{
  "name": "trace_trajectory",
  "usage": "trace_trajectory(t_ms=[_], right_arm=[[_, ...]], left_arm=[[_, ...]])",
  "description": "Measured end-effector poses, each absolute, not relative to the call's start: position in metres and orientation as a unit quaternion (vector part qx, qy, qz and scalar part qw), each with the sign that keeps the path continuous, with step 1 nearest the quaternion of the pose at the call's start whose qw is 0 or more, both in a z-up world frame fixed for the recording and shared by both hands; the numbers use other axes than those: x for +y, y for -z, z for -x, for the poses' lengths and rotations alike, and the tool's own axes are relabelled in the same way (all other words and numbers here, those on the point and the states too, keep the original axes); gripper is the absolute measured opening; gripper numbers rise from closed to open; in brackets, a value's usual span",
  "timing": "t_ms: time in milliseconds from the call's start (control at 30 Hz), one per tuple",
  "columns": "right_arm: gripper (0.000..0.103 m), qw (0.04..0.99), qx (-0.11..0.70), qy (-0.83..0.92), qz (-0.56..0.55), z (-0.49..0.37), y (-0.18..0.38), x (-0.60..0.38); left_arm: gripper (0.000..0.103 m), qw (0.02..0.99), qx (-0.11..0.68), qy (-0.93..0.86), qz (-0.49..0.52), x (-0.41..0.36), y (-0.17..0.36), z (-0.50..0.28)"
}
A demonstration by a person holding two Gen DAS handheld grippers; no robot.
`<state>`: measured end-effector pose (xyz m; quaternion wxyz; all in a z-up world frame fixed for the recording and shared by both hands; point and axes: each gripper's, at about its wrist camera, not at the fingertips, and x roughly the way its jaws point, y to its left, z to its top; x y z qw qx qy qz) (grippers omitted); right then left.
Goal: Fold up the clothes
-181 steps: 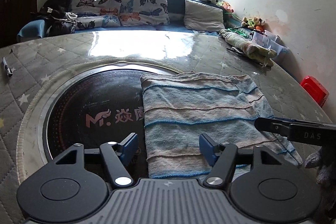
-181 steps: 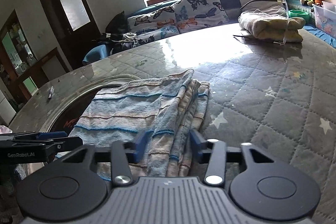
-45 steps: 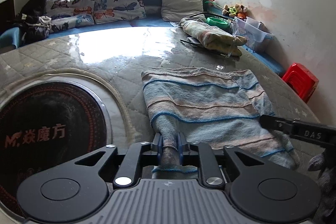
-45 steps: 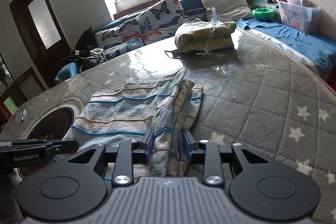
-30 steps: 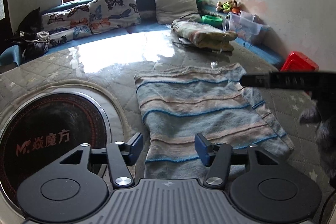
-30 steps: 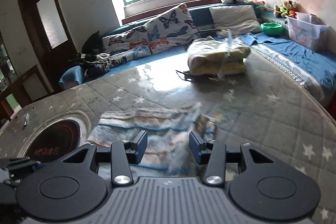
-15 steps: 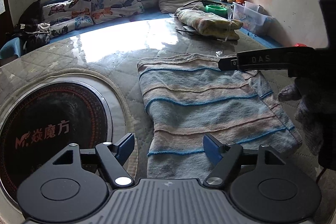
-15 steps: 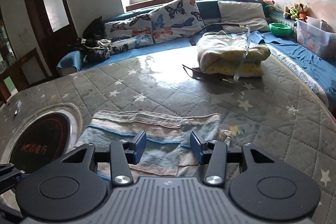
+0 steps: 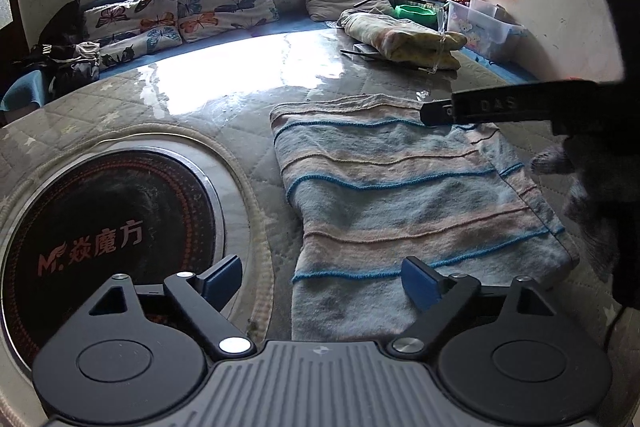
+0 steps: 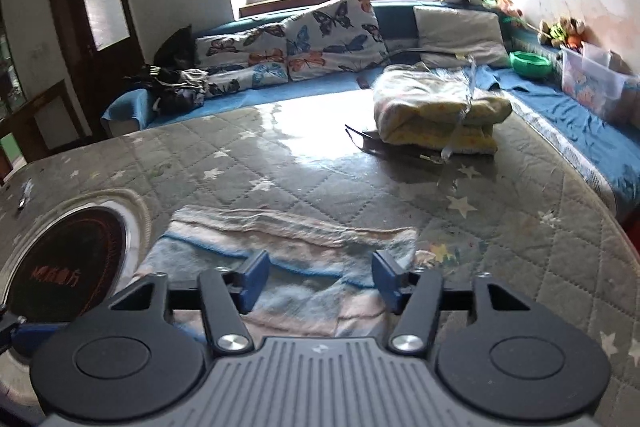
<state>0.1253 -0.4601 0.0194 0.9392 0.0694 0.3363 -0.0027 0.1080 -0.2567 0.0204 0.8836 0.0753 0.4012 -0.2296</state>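
left gripper (image 9: pixel 322 277): jaws apart, empty, over near edge of striped cloth (image 9: pixel 404 195) | right gripper (image 10: pixel 318 279): jaws apart, empty, above the cloth's far end, height hard to judge | striped cloth: folded, flat on quilted bench (image 10: pixel 320 183), beside round black hob (image 9: pixel 100 231) | second folded bundle (image 10: pixel 436 107) well apart

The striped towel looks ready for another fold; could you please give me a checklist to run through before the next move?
1. Left gripper open and holding nothing: ok.
2. Right gripper open and holding nothing: ok.
3. Striped towel lying flat on the quilted table: ok.
4. Towel layers aligned at the right edge: not ok, lower layers stick out.
5. Folded blanket apart from the towel: ok.
6. Towel off the round black cooktop: ok.
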Motion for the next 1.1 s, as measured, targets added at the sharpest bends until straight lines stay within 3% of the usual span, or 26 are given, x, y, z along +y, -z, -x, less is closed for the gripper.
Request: trace_trajectory(t_ms=[167, 267, 367, 1100], right_arm=[[0.066, 0.943, 0.330, -0.006, -0.053, -0.098, -0.024, -0.446], [0.076, 0.944, 0.326, -0.005, -0.050, -0.082, -0.023, -0.440], [0.077, 0.946, 0.322, 0.000, -0.043, -0.065, -0.021, -0.434], [0.091, 0.947, 0.310, 0.073, -0.035, 0.022, 0.000, -0.418]], left_arm=[[0.097, 0.886, 0.396, 0.226, -0.080, -0.254, -0.025, -0.100], [0.100, 0.889, 0.390, 0.224, -0.083, -0.251, -0.029, -0.094], [0.103, 0.891, 0.388, 0.221, -0.085, -0.248, -0.031, -0.089], [0.103, 0.911, 0.350, 0.209, -0.064, -0.210, -0.045, -0.059]])
